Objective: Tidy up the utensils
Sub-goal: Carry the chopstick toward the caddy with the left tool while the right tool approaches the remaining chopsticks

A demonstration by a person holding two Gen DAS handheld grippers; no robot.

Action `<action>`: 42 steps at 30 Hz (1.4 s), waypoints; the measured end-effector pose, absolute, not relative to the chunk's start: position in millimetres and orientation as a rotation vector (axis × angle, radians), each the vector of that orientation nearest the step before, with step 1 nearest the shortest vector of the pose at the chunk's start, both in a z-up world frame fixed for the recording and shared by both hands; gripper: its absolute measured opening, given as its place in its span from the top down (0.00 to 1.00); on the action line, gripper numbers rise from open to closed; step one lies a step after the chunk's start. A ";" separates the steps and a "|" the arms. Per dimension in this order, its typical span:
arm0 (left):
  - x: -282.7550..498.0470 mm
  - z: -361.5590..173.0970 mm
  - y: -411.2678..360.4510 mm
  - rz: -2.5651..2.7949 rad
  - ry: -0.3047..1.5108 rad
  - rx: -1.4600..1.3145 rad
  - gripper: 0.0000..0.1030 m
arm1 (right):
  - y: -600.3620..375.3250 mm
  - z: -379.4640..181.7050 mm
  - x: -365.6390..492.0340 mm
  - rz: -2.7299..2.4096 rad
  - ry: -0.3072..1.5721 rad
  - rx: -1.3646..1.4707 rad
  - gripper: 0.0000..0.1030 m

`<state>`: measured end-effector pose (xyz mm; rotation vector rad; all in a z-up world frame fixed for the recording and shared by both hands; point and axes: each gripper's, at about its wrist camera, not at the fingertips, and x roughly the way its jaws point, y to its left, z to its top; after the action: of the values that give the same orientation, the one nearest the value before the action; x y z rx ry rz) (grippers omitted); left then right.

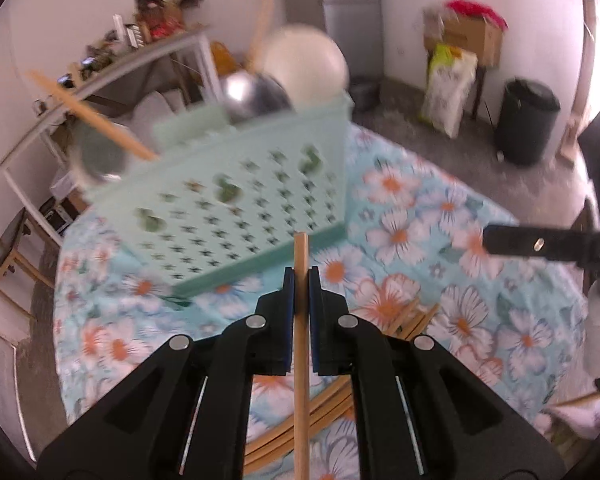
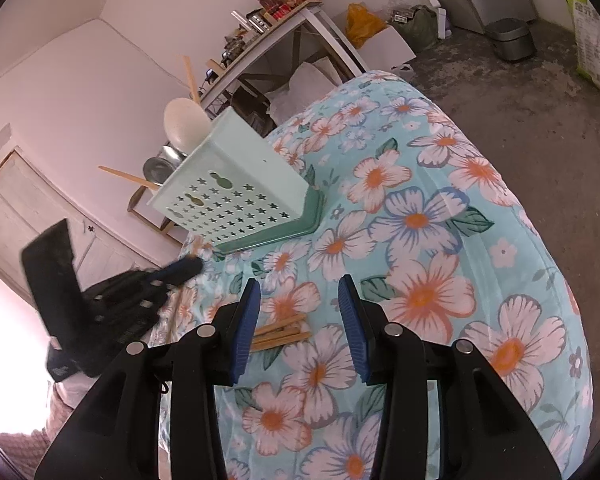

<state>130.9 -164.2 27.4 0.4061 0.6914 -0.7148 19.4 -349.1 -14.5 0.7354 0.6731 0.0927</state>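
Note:
My left gripper (image 1: 301,276) is shut on a wooden chopstick (image 1: 301,344) and holds it above the flowered cloth, just in front of the mint-green utensil holder (image 1: 236,200). The holder has star-shaped holes and stands on the table; a white ladle (image 1: 304,64), metal spoons (image 1: 252,96) and a wooden stick (image 1: 92,116) poke out of it. More chopsticks (image 2: 280,334) lie on the cloth under my right gripper (image 2: 300,304), which is open and empty. The holder (image 2: 236,196) and the left gripper (image 2: 180,270) also show in the right wrist view.
The table (image 2: 440,240) wears a blue cloth with orange-white flowers. A white shelf (image 1: 112,68) with clutter stands behind the holder. A black bin (image 1: 526,120), a bag (image 1: 448,92) and boxes sit on the floor beyond the table.

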 end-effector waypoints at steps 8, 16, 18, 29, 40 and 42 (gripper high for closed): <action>116.6 92.6 -85.4 -0.578 0.490 0.150 0.94 | -338.5 -11.0 23.7 0.141 0.678 0.759 0.61; 106.9 120.5 -32.4 -0.507 0.351 -0.003 0.94 | -312.1 -6.6 47.5 0.271 0.718 0.806 0.61; 104.8 120.1 -26.6 -0.506 0.348 -0.014 0.94 | -304.7 -8.6 56.8 0.311 0.748 0.818 0.61; 105.5 113.9 -8.0 -0.502 0.360 -0.053 0.94 | -318.4 -28.2 76.9 0.325 0.858 0.944 0.61; 104.4 109.8 -6.1 -0.514 0.365 -0.072 0.94 | -316.5 -46.7 81.2 0.305 0.986 1.010 0.61; 104.4 109.6 -6.0 -0.514 0.365 -0.071 0.94 | -321.2 -53.6 78.5 0.268 1.007 1.021 0.61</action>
<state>104.4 -6.0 109.6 -0.0708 0.3655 -0.5142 78.5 -321.2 -53.6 1.0208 1.0067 0.2680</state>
